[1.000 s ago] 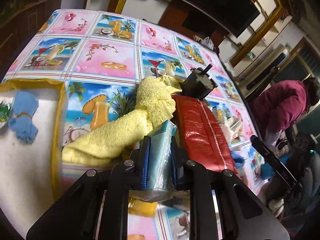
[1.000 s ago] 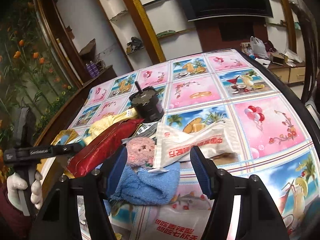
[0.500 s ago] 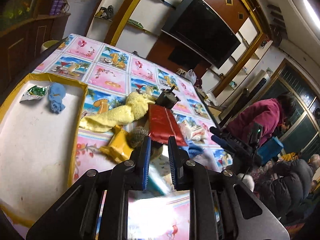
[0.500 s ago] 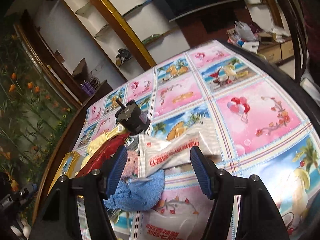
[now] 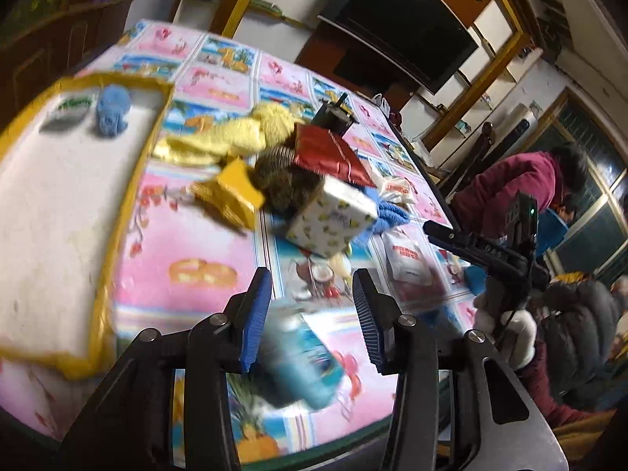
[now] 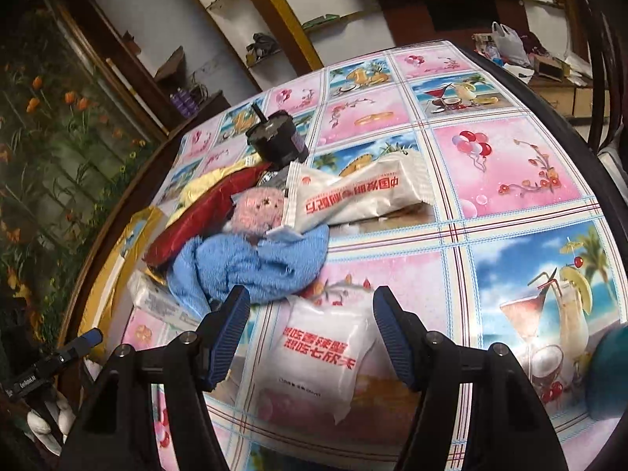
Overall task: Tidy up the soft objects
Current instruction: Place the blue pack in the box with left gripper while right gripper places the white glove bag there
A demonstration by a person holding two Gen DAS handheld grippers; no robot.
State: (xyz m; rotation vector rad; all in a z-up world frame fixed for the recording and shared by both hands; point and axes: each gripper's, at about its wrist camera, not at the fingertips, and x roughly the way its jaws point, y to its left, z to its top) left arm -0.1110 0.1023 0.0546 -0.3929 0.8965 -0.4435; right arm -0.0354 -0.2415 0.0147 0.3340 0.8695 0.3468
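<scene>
While the jaws of the left gripper (image 5: 312,314) had just been opening, the blurred teal plastic packet (image 5: 302,361) was seen between and below them, unclamped. The white snack pouch (image 6: 314,357) lay lengthwise between the spread jaws of the nearer right gripper (image 6: 310,333).

Left claw (image 5: 312,316): blue ribbed pads parted, jaws just opened; a blurred teal tissue pack (image 5: 302,361) lies between and below them, contact with the pads not discernible. Table (image 5: 204,231): pink and blue picture-tile cloth. Yellow-rimmed white tray (image 5: 129,180) at left, holding a blue plush (image 5: 112,112) and a green-and-white packet (image 5: 68,112). Central heap: yellow towel (image 5: 231,137), yellow packet (image 5: 231,192), red pouch (image 5: 329,153), lemon-print white pack (image 5: 333,219) tilted, blue towel (image 5: 388,216), black motor-like object (image 5: 333,115) behind. White sachet with red print (image 5: 410,271) lies right of the claw. Right claw (image 5: 486,251), black, in a white-gloved hand (image 5: 510,329). A seated person in maroon (image 5: 522,184) beyond the table's right edge.
</scene>
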